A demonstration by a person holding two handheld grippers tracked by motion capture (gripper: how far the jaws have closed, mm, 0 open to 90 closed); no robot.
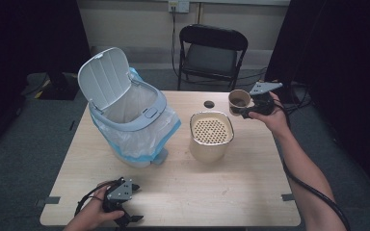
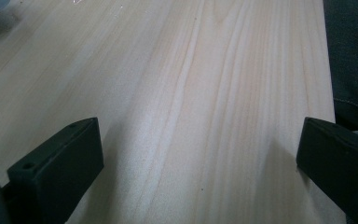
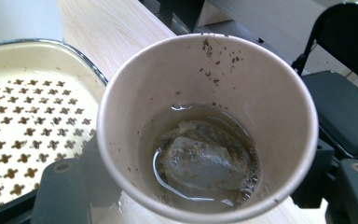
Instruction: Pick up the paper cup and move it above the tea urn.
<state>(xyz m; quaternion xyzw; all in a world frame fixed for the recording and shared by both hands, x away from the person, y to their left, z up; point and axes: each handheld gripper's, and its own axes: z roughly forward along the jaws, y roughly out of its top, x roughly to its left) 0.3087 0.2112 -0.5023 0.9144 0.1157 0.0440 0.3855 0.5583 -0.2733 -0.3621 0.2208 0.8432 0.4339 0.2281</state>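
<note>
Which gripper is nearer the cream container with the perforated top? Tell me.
Right. The right gripper, holding the paper cup, is just beyond the container; the left gripper rests at the table's near edge.

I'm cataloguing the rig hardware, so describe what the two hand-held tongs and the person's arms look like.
Both tongs are black. The left tongs and right tongs each carry a grey three-cornered plate on top. A black cable trails from each; the right one runs thick along the forearm. In the left gripper view the jaws are blocky black pads with small round holes. The forearms show no sleeves.
</note>
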